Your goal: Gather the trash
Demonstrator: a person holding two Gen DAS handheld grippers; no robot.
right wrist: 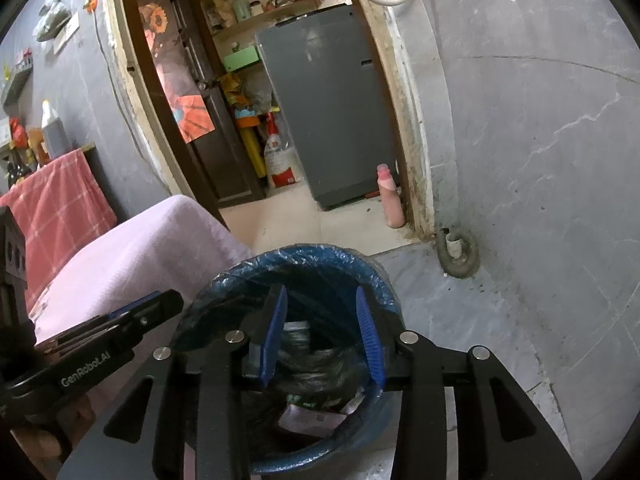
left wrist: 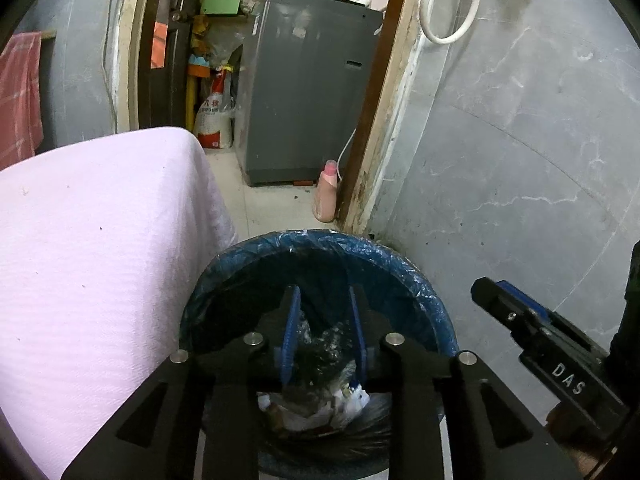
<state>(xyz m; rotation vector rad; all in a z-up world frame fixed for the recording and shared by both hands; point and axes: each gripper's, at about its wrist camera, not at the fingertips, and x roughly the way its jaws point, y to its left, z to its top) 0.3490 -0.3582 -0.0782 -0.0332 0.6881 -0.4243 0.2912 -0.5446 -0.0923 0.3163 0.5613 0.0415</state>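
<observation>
Both tongs point(left wrist: 324, 300) hide bin point(left wrist: 248, 256) contents.

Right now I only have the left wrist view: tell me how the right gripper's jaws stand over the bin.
Observer: The right gripper hangs over the blue-lined bin, jaws apart, nothing between them.
Operator: Report what lies on the floor right of the door frame.
Observer: A grey pipe bend sits at the wall base there, beyond the bin.
Operator: Name what stands left of the doorway.
Observer: A white-topped bottle stands among others, above and behind the red checked cloth.
</observation>
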